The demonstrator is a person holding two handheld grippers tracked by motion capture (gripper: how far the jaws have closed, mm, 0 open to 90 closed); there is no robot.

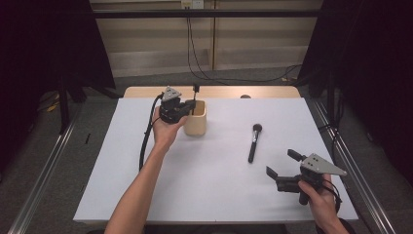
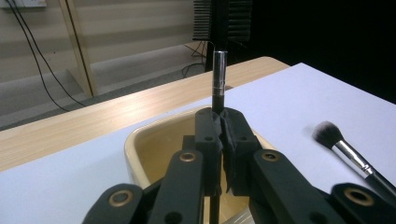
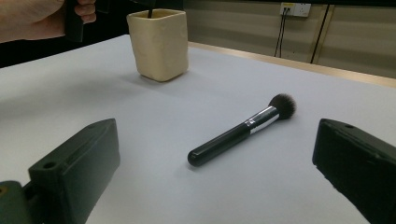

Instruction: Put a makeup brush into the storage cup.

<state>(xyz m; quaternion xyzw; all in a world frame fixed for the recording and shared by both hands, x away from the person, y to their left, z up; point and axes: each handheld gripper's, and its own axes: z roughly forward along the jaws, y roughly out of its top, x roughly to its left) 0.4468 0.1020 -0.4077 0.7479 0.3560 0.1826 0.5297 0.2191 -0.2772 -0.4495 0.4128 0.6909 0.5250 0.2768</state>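
Left tool: its jaws are closing tight on the thin black handle of a comb brush, pads pressing on the stem from both sides, as the left gripper view is showing.
Comb brush: it is standing upright in the left tool's grip, its toothed black head uppermost and its lower end reaching down inside the cup.
Cup: a cream, square-mouthed holder that is sitting on the table towards its far left part, directly beneath the left tool; in the right gripper view it is standing upright, with the dark stem rising out of its mouth.
Left hand: it is wrapping around the body of the left tool, just beside the cup.
Right tool: it is resting low near the front right corner of the table, its jaws standing wide apart with nothing between them.
Makeup brush: a black-handled brush with a silver ferrule and a dark, rounded tuft, it is lying flat on the table between the cup and the right tool, apart from both, with the tuft pointing to the far side.
Right hand: it is gripping the right tool from the near edge of the table.
Table: it is carrying a white cover, with a strip of bare wood showing along the far edge.
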